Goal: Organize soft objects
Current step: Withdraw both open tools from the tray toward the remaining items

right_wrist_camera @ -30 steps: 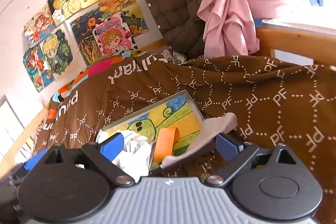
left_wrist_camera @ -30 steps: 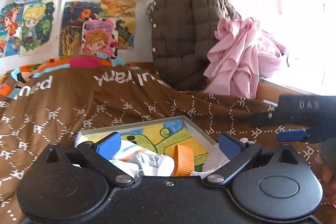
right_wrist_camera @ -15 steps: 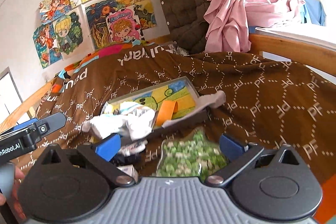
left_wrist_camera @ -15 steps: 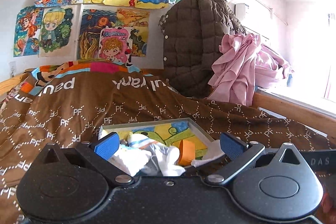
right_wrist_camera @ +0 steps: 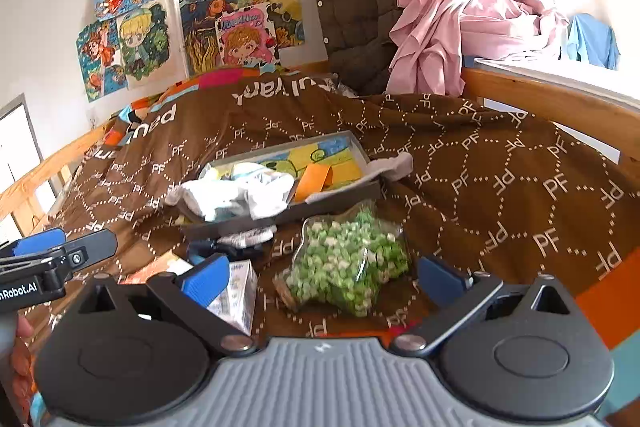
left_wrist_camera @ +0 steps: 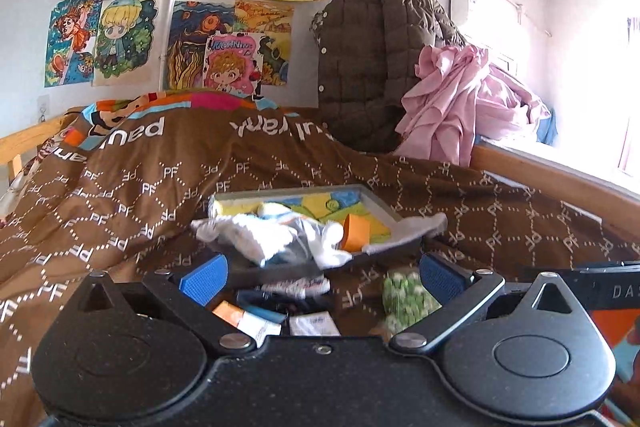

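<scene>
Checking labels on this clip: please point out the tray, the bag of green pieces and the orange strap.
tray (right_wrist_camera: 340,201): right wrist view, near grey wall.
bag of green pieces (right_wrist_camera: 348,263): right wrist view, bag's middle.
orange strap (right_wrist_camera: 314,179): right wrist view, flat face.

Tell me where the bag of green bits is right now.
The bag of green bits lies on the brown blanket, just in front of the tray, low and centre in the right wrist view between the open right gripper's fingers.

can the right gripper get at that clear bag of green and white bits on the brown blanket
Probably yes. The right gripper is open, and the clear bag of green and white bits lies right ahead between its fingers on the brown blanket, nothing covering it.
</scene>
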`<state>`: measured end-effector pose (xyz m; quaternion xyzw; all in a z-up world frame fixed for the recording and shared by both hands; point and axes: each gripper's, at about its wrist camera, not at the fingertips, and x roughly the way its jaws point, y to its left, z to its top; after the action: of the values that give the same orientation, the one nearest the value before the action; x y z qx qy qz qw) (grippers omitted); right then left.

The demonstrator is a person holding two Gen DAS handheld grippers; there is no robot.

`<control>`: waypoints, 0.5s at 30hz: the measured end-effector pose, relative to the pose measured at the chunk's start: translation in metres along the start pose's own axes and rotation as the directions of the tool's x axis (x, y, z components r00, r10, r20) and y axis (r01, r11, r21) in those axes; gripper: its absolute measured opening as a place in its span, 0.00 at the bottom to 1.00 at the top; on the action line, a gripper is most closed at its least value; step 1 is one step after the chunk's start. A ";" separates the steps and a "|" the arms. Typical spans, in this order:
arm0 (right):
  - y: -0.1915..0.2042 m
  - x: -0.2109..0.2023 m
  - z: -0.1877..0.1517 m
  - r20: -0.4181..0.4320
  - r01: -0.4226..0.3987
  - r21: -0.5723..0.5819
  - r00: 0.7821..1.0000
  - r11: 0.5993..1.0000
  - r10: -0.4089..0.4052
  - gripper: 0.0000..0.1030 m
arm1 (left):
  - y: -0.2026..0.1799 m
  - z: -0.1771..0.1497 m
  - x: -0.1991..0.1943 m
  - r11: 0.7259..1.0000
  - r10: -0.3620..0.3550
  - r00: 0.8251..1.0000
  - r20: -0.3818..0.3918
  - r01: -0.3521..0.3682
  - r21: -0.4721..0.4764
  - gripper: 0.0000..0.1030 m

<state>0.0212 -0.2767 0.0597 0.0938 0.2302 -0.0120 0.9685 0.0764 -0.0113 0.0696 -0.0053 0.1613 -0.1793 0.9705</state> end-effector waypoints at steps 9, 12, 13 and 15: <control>0.010 -0.022 -0.022 -0.020 0.003 -0.033 1.000 0.999 -0.004 1.00 | 0.001 -0.027 -0.029 1.000 0.010 0.999 -0.043 -0.010 0.000 0.99; 0.013 -0.027 -0.026 -0.019 0.006 -0.047 1.000 0.999 -0.007 1.00 | 0.000 -0.032 -0.034 1.000 0.005 0.998 -0.058 -0.005 0.013 0.99; 0.013 -0.028 -0.027 -0.016 0.005 -0.052 1.000 0.999 -0.006 1.00 | 0.000 -0.034 -0.036 1.000 0.005 0.998 -0.062 -0.004 0.010 0.99; 0.016 -0.030 -0.029 -0.013 0.002 -0.060 1.000 0.998 -0.003 1.00 | 0.000 -0.036 -0.039 1.000 0.002 0.998 -0.070 -0.002 0.005 0.99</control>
<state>-0.0181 -0.2565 0.0503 0.0646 0.2370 -0.0057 0.9693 0.0309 0.0038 0.0472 0.0036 0.1950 -0.1787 0.9644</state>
